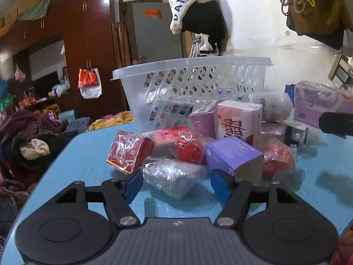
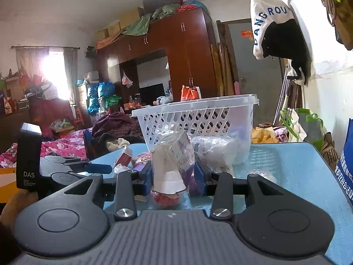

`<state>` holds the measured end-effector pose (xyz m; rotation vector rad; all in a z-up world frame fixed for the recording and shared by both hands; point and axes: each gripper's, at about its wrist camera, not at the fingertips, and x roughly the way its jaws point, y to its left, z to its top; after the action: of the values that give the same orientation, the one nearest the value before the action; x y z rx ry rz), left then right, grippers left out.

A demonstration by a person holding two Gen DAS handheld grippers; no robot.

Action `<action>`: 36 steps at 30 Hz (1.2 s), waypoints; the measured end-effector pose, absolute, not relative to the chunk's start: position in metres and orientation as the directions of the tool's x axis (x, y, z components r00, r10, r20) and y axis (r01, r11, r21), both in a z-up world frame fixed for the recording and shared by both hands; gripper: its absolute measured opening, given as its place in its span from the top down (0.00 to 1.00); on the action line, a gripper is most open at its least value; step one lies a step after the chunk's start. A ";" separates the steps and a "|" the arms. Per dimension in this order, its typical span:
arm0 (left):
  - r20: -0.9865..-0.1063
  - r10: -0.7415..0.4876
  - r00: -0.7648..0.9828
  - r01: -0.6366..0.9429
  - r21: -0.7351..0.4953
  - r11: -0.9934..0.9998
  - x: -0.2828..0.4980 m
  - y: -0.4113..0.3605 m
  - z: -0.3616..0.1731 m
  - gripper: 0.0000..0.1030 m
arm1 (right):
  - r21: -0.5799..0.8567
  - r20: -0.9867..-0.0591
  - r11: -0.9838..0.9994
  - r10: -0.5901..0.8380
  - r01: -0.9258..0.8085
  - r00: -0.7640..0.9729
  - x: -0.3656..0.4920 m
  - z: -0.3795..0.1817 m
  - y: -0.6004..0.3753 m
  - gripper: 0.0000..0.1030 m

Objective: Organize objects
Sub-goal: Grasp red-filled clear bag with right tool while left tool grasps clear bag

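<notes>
A pile of plastic-wrapped boxes and packets lies on the blue table (image 1: 88,154) in front of a white slotted basket (image 1: 192,65). My left gripper (image 1: 176,184) has its blue pads against the sides of a clear-wrapped packet (image 1: 172,175) at the near edge of the pile. A purple box (image 1: 233,156) rests just above its right pad, and a red box (image 1: 130,152) sits to the left. In the right wrist view, my right gripper (image 2: 173,177) is shut on a white and purple wrapped box (image 2: 174,161), held upright before the basket (image 2: 194,102).
A pink-lettered white box (image 1: 239,121), red wrapped packets (image 1: 278,156) and a lilac box (image 1: 322,103) crowd the pile. A bare stretch of the table (image 2: 286,165) lies to the right. Beyond its left edge are a bed with heaped clothes (image 2: 119,125) and a brown wardrobe (image 2: 189,50).
</notes>
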<state>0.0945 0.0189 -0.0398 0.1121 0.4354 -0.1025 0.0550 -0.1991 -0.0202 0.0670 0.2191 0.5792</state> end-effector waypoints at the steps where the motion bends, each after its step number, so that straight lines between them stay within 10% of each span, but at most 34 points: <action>1: -0.427 -0.078 0.901 0.123 0.079 0.989 0.094 0.020 -0.041 0.40 | 0.124 -0.185 0.835 0.550 -0.536 0.814 0.055 -0.020 -0.199 0.58; 7: -0.338 -0.128 0.932 0.144 0.021 0.989 0.076 0.032 -0.043 0.60 | 0.125 -0.173 0.838 0.545 -0.530 0.821 0.052 -0.016 -0.204 0.58; 36: -0.205 -0.162 0.965 0.158 -0.039 0.987 0.057 0.057 -0.015 0.63 | 0.143 -0.167 0.837 0.546 -0.528 0.821 0.059 -0.007 -0.208 0.58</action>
<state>0.0570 0.0569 -0.0152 -0.0230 0.2088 -0.1618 0.0592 -0.2084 -0.0066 0.0918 0.2054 0.5722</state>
